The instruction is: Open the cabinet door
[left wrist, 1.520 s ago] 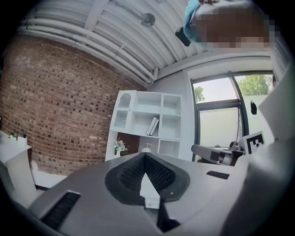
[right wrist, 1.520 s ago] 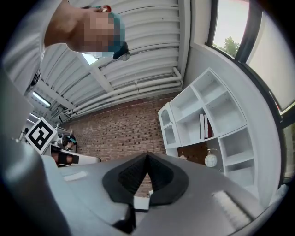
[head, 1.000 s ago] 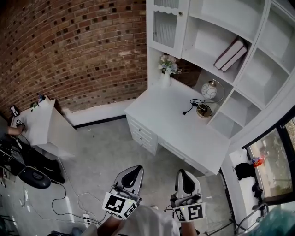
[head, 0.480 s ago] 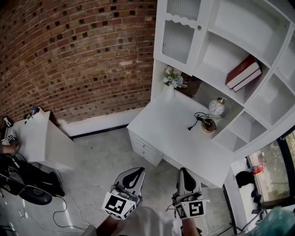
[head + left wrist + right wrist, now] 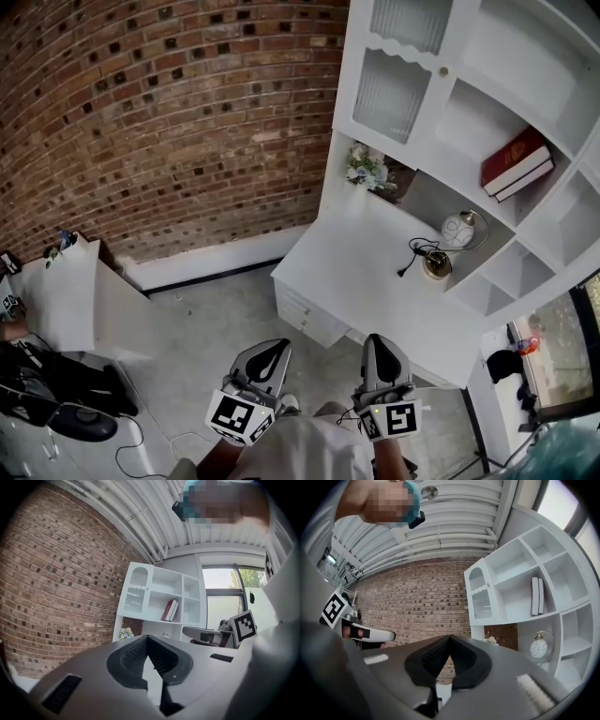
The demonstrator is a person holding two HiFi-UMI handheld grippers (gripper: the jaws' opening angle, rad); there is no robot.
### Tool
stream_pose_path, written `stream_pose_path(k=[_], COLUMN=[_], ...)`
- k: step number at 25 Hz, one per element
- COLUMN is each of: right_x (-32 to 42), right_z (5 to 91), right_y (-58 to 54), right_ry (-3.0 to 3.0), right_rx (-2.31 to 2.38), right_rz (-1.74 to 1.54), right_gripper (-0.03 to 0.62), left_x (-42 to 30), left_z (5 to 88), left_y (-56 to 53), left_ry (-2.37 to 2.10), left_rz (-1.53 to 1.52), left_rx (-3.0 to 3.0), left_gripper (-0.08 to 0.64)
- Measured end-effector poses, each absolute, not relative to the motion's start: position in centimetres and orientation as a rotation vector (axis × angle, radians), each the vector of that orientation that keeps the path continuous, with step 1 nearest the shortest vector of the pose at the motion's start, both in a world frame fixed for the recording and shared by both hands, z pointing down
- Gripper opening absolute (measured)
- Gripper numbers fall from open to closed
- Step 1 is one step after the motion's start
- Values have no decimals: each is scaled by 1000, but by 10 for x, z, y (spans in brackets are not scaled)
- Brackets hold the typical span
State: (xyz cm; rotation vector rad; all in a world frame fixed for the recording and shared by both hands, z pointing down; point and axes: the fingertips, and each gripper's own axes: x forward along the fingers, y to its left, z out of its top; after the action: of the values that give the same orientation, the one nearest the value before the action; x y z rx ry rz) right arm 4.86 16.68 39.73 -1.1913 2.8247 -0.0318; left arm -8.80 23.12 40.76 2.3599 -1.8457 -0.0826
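Observation:
The white cabinet's ribbed-glass door (image 5: 392, 94) is closed, with a small round knob (image 5: 443, 71) at its right edge, above the white desk (image 5: 375, 272). Both grippers hover over the floor, well short of the desk and far from the door. My left gripper (image 5: 272, 349) is shut with nothing between its jaws. My right gripper (image 5: 378, 343) is shut and empty too. In the left gripper view the closed jaws (image 5: 146, 637) point level toward the cabinet door (image 5: 133, 600). In the right gripper view the door (image 5: 481, 603) stands ahead, up and to the right of the gripper (image 5: 450, 637).
Open shelves hold red books (image 5: 516, 164), a round lamp (image 5: 459, 231) with a cable, and a flower vase (image 5: 366, 169). A brick wall (image 5: 169, 122) runs at the left. A low white cabinet (image 5: 66, 291) and floor clutter with cables (image 5: 56, 403) sit at the lower left.
The cabinet and desk have drawn nearer and slid right in the head view as both grippers advanced together. Both stay shut and empty.

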Motion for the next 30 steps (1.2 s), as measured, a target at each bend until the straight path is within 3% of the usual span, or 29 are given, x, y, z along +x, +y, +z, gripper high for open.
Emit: stream_pose_path(k=[18, 30], right_x=[19, 17], right_z=[403, 403], right_y=[147, 64], right_ry=[2816, 2758], right_rx=[-1163, -1166], right_rz=[24, 17], right_gripper=[11, 11], left_x=[-111, -102], left_z=[429, 420], left_y=[215, 118], left_ry=[-1825, -1775], left_rz=[-53, -26], left_rx=[2316, 2408], left_gripper=[9, 9])
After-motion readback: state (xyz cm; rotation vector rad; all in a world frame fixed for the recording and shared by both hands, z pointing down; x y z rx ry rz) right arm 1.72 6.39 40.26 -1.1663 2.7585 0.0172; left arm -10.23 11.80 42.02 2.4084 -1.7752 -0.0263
